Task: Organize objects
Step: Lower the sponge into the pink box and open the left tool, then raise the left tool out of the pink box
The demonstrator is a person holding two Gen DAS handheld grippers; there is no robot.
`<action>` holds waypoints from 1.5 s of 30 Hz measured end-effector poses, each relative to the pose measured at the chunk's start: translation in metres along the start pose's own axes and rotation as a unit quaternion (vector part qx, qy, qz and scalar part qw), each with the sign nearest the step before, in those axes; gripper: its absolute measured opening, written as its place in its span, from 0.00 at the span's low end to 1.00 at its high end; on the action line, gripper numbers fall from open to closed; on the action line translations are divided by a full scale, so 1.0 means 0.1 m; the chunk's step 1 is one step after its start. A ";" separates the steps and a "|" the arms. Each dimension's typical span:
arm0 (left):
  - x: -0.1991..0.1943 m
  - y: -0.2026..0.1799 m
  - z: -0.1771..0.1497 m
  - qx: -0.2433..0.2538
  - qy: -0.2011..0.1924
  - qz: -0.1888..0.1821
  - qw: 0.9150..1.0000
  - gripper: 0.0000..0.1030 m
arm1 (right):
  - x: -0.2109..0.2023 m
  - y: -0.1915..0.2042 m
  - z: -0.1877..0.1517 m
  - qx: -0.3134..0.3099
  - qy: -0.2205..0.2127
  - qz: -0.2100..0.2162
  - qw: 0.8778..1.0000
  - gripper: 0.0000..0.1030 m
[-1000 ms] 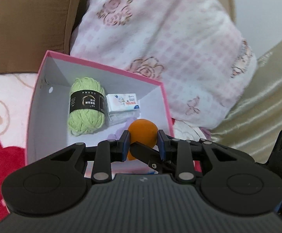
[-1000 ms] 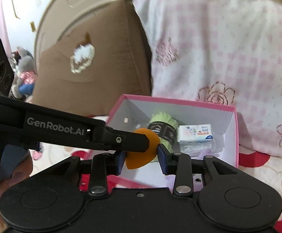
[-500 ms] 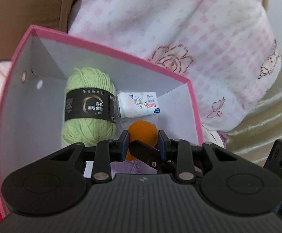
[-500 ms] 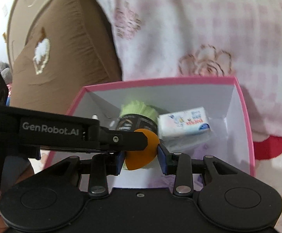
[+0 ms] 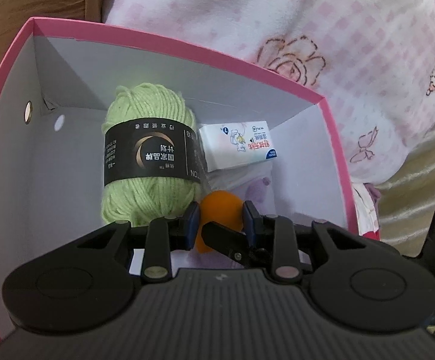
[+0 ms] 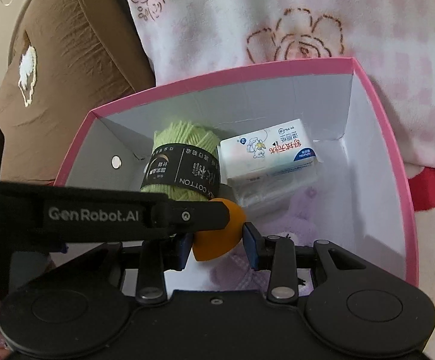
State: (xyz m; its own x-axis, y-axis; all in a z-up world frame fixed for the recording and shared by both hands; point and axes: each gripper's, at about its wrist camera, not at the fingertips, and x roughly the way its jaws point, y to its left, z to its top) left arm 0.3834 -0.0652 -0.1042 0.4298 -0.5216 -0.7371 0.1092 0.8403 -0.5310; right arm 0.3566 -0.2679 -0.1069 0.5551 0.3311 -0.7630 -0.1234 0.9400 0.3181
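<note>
An orange teardrop sponge (image 6: 217, 241) is pinched between the fingers of both grippers at once. My left gripper (image 5: 221, 225) is shut on the orange sponge (image 5: 222, 210), and my right gripper (image 6: 217, 241) is shut on it too, with the left finger (image 6: 169, 216) crossing in front. Both hold it inside the pink box (image 5: 187, 40), low over its floor. A green yarn ball (image 5: 148, 156) with a black label and a white tissue pack (image 5: 237, 145) lie in the box, also seen in the right wrist view as yarn (image 6: 184, 162) and pack (image 6: 267, 153).
A purple soft item (image 6: 301, 210) lies on the box floor under a clear bag. A pink checked pillow (image 5: 277, 15) stands behind the box, a brown cushion (image 6: 61, 60) to the left. The box (image 6: 397, 180) rests on a red and white blanket (image 6: 433, 186).
Both grippers have moved forward and down into the box with the sponge between them. The box contents now look larger and closer.
</note>
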 end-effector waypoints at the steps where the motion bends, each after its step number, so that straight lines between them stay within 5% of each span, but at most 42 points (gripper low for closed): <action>1: 0.01 0.00 0.00 -0.002 0.001 0.000 1.000 0.27 | 0.01 0.00 0.00 -0.001 0.000 -0.003 1.000 0.40; 11: 0.05 0.03 -0.05 0.013 0.002 -0.003 1.000 0.26 | 0.13 -0.06 -0.02 0.023 0.018 -0.010 1.000 0.40; 29: 0.23 -0.07 -0.15 0.039 0.012 0.043 0.998 0.21 | 0.09 -0.04 -0.09 -0.006 0.028 -0.031 0.999 0.42; 45: -0.57 -0.44 -0.22 0.078 -0.032 0.069 0.994 0.28 | -0.65 0.13 -0.20 -0.032 -0.027 -0.021 0.999 0.46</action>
State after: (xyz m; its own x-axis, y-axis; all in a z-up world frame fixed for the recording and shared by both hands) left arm 0.3342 -0.0759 -0.0478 0.5054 -0.3938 -0.7678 0.1808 0.9184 -0.3520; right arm 0.3024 -0.2758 -0.0644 0.6035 0.2885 -0.7433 -0.1505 0.9567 0.2491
